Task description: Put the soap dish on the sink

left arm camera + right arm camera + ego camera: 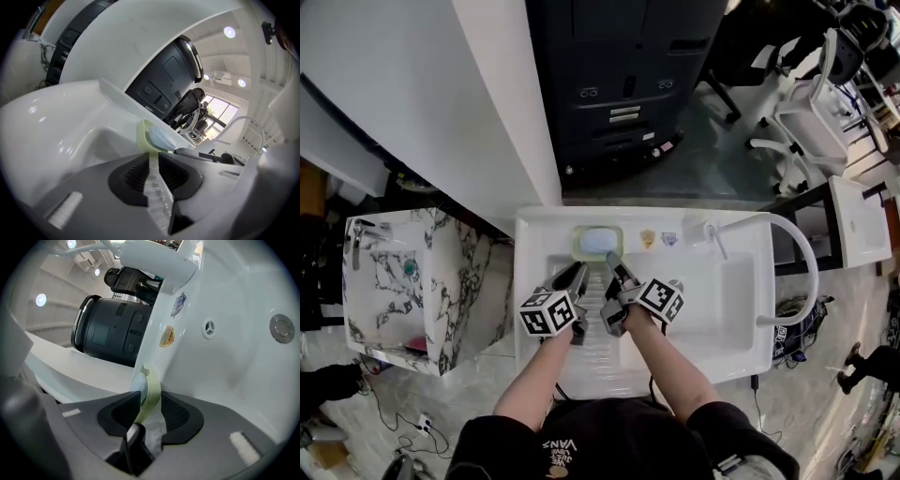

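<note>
1. White sink (741, 309), its ribbed floor nearest the person.
2. Left gripper (577, 272) and right gripper (613, 265): each jaw pair is pressed onto the near rim of the soap dish (577, 244).
3. The dish, holding blue soap (600, 242), is at the sink's back ledge.
4. Likely hazard: thin rim holds. Uneven release could tip the dish basinward, spilling the soap.

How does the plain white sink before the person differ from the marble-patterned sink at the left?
The plain white rectangular sink is white all over; the marble-patterned sink has dark veins. The white sink looks wider than the marbled one. The white sink carries a pale green soap dish on its back ledge; the marbled sink shows a chrome tap there. Both are rectangular basins.
</note>
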The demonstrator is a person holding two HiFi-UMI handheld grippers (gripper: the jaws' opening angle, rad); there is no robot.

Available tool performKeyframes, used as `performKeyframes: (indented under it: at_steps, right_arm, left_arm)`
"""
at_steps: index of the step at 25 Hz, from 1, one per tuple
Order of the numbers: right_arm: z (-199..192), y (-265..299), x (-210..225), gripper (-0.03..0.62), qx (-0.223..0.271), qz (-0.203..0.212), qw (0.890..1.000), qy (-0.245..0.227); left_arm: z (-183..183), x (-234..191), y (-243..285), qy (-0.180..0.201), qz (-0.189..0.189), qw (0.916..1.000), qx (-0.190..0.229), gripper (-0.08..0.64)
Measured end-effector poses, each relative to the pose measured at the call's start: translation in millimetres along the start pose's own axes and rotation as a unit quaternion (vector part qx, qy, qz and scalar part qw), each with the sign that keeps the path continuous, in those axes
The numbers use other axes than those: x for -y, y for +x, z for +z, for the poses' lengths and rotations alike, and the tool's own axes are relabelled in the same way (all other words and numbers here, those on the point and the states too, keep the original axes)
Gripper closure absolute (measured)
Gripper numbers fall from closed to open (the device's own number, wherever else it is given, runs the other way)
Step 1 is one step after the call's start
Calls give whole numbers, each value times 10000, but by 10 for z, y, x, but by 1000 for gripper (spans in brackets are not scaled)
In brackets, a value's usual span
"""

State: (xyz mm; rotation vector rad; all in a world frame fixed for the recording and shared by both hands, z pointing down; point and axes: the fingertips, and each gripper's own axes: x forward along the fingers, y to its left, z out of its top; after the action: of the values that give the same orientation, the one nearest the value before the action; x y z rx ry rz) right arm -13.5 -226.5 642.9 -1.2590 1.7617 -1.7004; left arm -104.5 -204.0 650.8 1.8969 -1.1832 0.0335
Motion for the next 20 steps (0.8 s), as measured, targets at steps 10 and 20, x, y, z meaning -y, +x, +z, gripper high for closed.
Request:
performKeyframes:
  at_steps: [10,20]
  right_arm:
    - [110,-243,-2,457,-152,-186,9953,-939]
    - [-3,-375,15,474,-477,-534,9677,-2417]
  left_arm:
    - [29,4,37,-79,21,10000,36,442]
    - [33,3,60,-14,46,10000,26,445]
